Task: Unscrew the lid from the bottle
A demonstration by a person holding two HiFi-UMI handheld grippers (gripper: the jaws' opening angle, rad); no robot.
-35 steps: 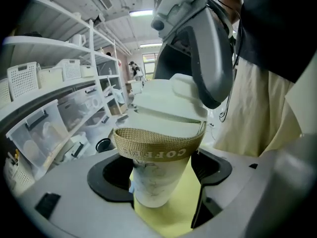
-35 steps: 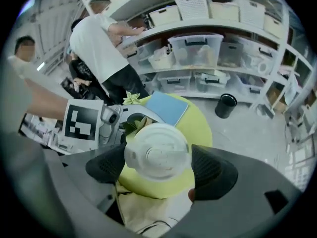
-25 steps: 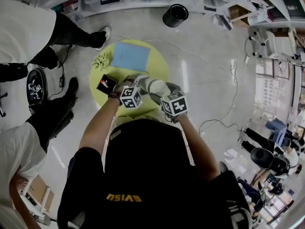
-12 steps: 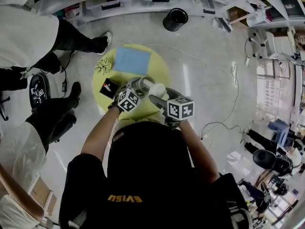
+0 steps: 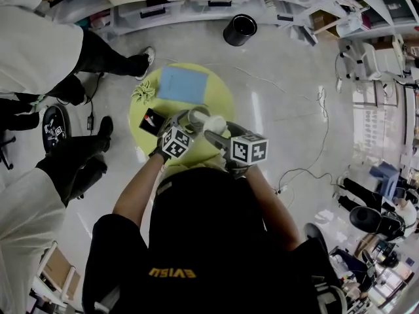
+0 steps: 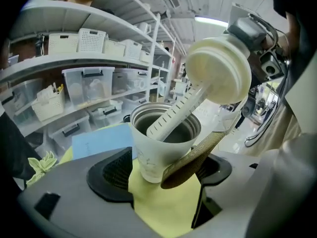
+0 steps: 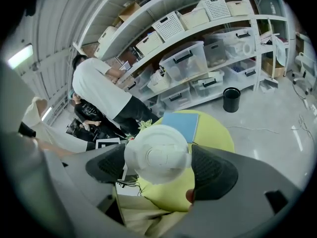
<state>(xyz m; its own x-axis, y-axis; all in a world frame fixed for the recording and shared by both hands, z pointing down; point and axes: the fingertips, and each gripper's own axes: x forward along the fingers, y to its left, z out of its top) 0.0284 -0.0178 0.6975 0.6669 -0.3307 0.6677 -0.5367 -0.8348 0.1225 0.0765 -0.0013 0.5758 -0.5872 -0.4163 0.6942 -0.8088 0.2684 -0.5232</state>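
Since the earlier frame, the lid (image 7: pixel 156 154) is drawn off the bottle (image 6: pixel 161 148); only its slotted stem (image 6: pixel 173 114) is left dipping inside. The lid is clamped between the wide-spread jaws of the right gripper (image 7: pixel 157 170), and the bottle between those of the left gripper (image 6: pixel 163 175). Unscrewing is judged finished.

Yellow letters on the person's black shirt (image 5: pixel 171 272) read "EVISU", upside down in the head view. Faint grey marks on the wall of the bottle (image 6: pixel 148 157) are too blurred to read.
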